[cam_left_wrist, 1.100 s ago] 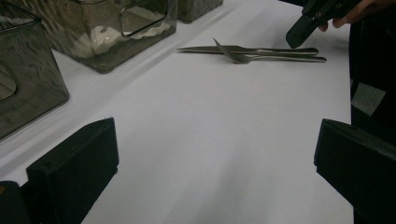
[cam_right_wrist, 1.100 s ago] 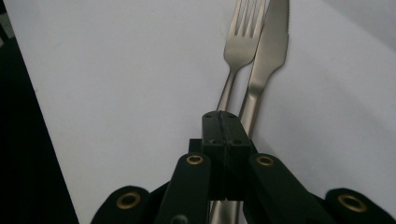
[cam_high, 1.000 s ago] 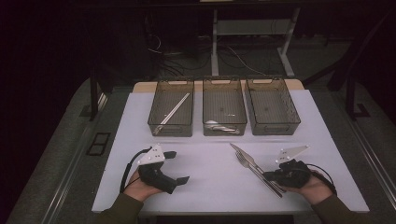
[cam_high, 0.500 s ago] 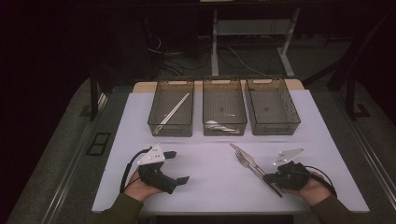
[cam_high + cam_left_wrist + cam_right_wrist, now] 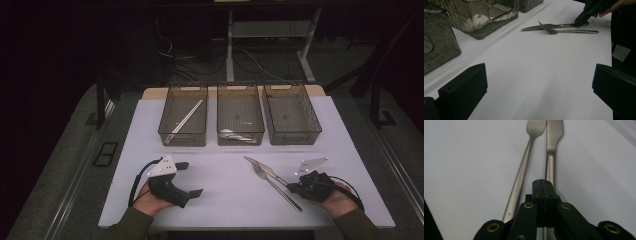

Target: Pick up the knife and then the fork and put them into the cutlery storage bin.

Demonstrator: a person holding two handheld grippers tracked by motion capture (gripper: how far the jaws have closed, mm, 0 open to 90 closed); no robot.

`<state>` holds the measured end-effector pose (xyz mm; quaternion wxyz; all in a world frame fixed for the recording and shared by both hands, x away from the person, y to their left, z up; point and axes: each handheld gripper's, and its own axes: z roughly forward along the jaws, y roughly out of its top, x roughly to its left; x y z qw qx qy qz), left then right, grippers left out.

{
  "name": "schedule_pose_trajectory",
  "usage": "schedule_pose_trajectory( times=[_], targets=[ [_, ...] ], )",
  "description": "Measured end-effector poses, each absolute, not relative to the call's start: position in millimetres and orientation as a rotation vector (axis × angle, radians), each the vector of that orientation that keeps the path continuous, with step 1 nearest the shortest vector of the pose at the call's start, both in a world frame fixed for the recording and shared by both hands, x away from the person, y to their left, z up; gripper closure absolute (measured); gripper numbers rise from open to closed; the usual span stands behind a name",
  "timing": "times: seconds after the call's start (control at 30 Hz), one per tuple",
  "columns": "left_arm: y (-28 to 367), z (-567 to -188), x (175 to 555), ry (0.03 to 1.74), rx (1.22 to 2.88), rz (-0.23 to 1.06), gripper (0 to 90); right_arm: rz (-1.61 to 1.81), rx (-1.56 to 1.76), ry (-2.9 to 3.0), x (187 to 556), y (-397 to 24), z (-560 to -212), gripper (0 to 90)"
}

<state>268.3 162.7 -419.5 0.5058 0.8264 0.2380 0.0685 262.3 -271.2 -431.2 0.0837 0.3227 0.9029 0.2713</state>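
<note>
The knife (image 5: 265, 169) lies touching the fork (image 5: 280, 190) toward the desk's (image 5: 225, 210) front right corner, just as it did a second ago. Your right gripper (image 5: 290, 187) rests closed on its handle, lifting nothing yet. Your left gripper (image 5: 191, 178) waits wide near the front left.

A knife (image 5: 264, 168) and fork (image 5: 276, 186) lie side by side before three bins (image 5: 239, 116) on the table (image 5: 220, 195).
</note>
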Motion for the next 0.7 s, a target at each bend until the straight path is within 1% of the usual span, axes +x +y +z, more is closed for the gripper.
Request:
schedule_pose_trajectory(
  times=[0.27, 0.47, 0.5, 0.53, 0.6, 0.7],
  targets=[
    [162, -420, 268, 0.577, 1.991, 0.163, 0.0, 0.790, 0.987, 2.667, 271, -281, -431, 89.9],
    [162, -420, 268, 0.577, 1.994, 0.163, 0.0, 0.795, 0.961, 2.698, 275, -281, -426, 89.7],
    [162, -420, 268, 0.578, 1.993, 0.163, 0.0, 0.804, 0.955, 2.701, 277, -281, -423, 88.1],
    [162, -420, 268, 0.577, 1.993, 0.163, 0.0, 0.803, 0.947, 2.716, 279, -281, -420, 84.3],
    [162, -420, 268, 0.575, 1.994, 0.164, 0.0, 0.785, 0.935, 2.723, 284, -279, -416, 81.6],
    [161, -420, 268, 0.573, 1.996, 0.163, 0.0, 0.760, 0.936, 2.758, 292, -275, -413, 73.3]
  ],
)
